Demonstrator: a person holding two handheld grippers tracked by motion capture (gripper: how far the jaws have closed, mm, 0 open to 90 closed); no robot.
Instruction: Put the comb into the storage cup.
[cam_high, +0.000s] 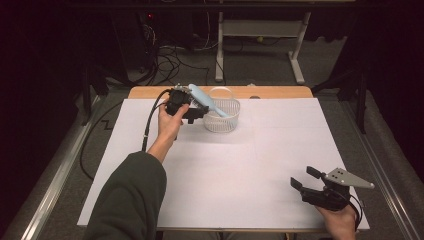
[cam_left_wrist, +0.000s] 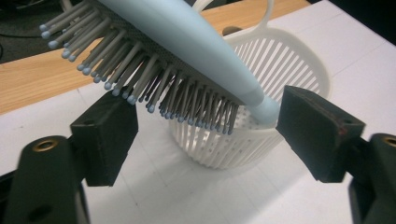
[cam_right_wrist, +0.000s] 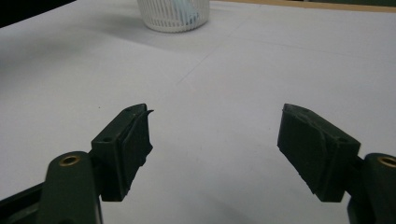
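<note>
A light-blue hairbrush (cam_high: 205, 102) leans in a white slatted basket (cam_high: 222, 116) at the back of the table. Its handle end is down inside the basket and its bristled head (cam_left_wrist: 154, 79) sticks out over the rim toward my left gripper. My left gripper (cam_high: 192, 112) is open just left of the basket. In the left gripper view its jaws stand wide apart below the brush head and do not touch it. My right gripper (cam_high: 306, 178) is open near the front right edge, with nothing between its fingers (cam_right_wrist: 126, 144).
White paper (cam_high: 240, 170) covers the wooden table (cam_high: 270, 92). The basket (cam_right_wrist: 173, 14) shows far ahead in the right gripper view. A cable (cam_high: 150, 120) trails from the left gripper off the table's left side. Table legs and cables stand on the floor behind.
</note>
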